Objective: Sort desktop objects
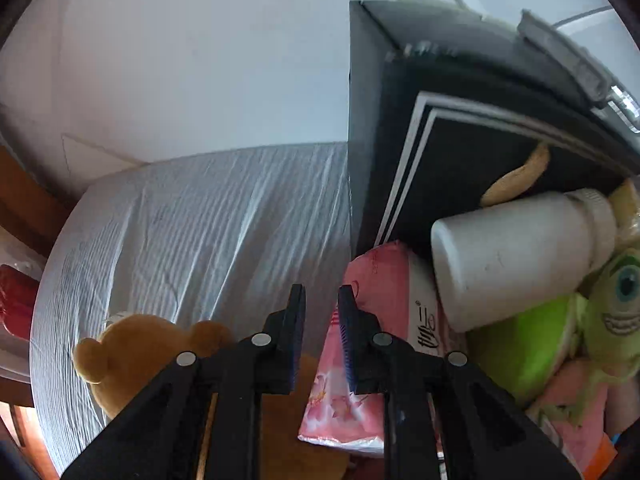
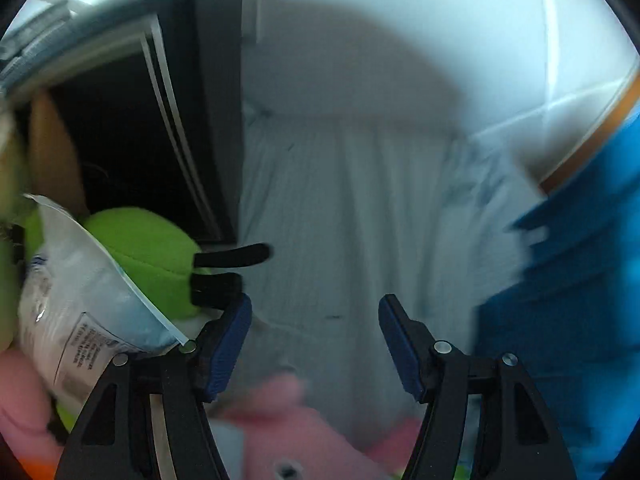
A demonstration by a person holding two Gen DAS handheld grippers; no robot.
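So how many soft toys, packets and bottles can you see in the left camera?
Soft toys: 2, the brown teddy bear and the green one-eyed monster
Packets: 1, the pink tissue pack
Bottles: 1, the white bottle
Total: 4

Brown teddy, pink floral tissue pack, white bottle, lime-green plush, black box

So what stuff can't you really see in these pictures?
- Brown teddy, left wrist view: its lower part is hidden behind the left gripper.
- Pink thing, right wrist view: too blurred to name, partly behind the right gripper.
- Blue shape, right wrist view: blurred, cut off by the edge.
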